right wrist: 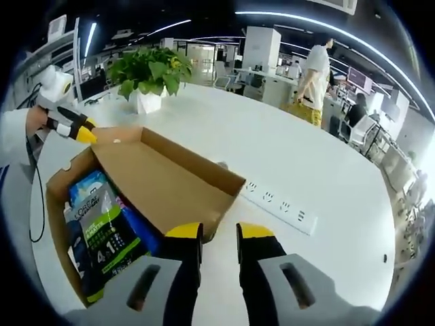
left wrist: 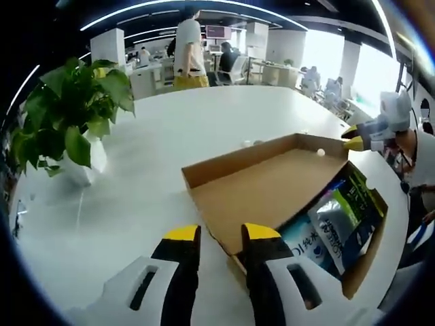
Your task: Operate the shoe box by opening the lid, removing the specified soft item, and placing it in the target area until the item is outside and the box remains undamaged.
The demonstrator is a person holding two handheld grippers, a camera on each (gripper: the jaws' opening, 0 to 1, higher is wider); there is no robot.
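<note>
A brown cardboard shoe box [left wrist: 353, 272] lies on the white table with its lid [left wrist: 272, 190] folded out flat. Inside lie soft pouches, a green-and-white one [left wrist: 336, 227] and a blue one [left wrist: 306, 241]. My left gripper [left wrist: 221, 234] is open just before the lid's near corner, with nothing between its jaws. My right gripper [left wrist: 352, 139] hovers at the lid's far corner. In the right gripper view the lid [right wrist: 163, 180] and the green pouch [right wrist: 102, 227] show. My right gripper [right wrist: 219, 232] is open by the lid's corner. The left gripper [right wrist: 78, 129] is at the far corner.
A potted plant [left wrist: 68, 122] stands on the table [left wrist: 204, 122] left of the box. A white power strip [right wrist: 279, 204] lies to the right of the lid. A black cable [right wrist: 32, 204] hangs at the table's edge. People stand and sit among desks behind.
</note>
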